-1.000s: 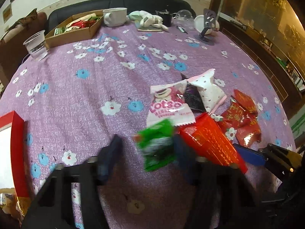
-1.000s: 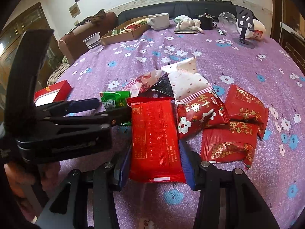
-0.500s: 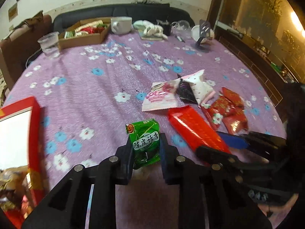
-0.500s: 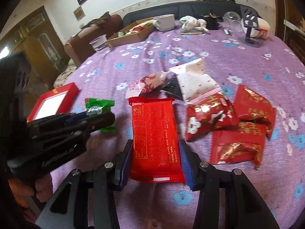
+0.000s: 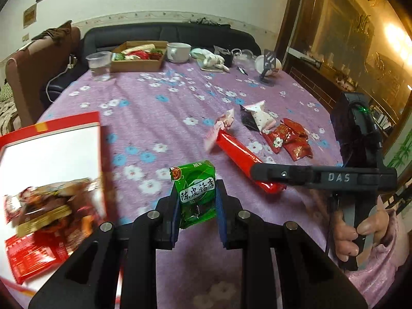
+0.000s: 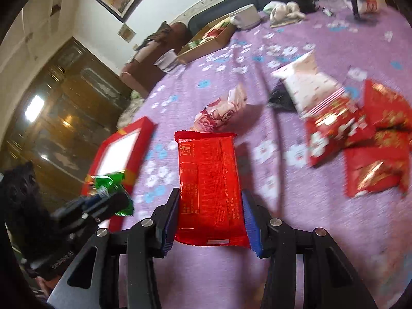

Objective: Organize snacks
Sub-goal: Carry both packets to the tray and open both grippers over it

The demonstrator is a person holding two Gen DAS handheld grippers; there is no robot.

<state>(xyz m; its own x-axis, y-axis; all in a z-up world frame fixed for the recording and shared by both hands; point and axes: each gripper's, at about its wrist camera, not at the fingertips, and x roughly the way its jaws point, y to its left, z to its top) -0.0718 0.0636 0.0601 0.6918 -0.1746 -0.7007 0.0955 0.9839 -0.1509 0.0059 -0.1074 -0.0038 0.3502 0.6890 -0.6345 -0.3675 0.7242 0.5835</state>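
My left gripper [image 5: 197, 206] pinches the green snack packet [image 5: 197, 193], lifted beside the red box [image 5: 51, 139] | my right gripper [image 6: 209, 216] clamps the long red packet [image 6: 209, 177] over the purple tablecloth [image 5: 159, 108].

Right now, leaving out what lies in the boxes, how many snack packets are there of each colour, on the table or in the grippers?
Red: 4, the long red packet in the right gripper and small red packets
Green: 1, the green packet in the left gripper
Pink: 1, the pink packet
White: 1, the white packet
Black: 1, the black packet
Total: 8
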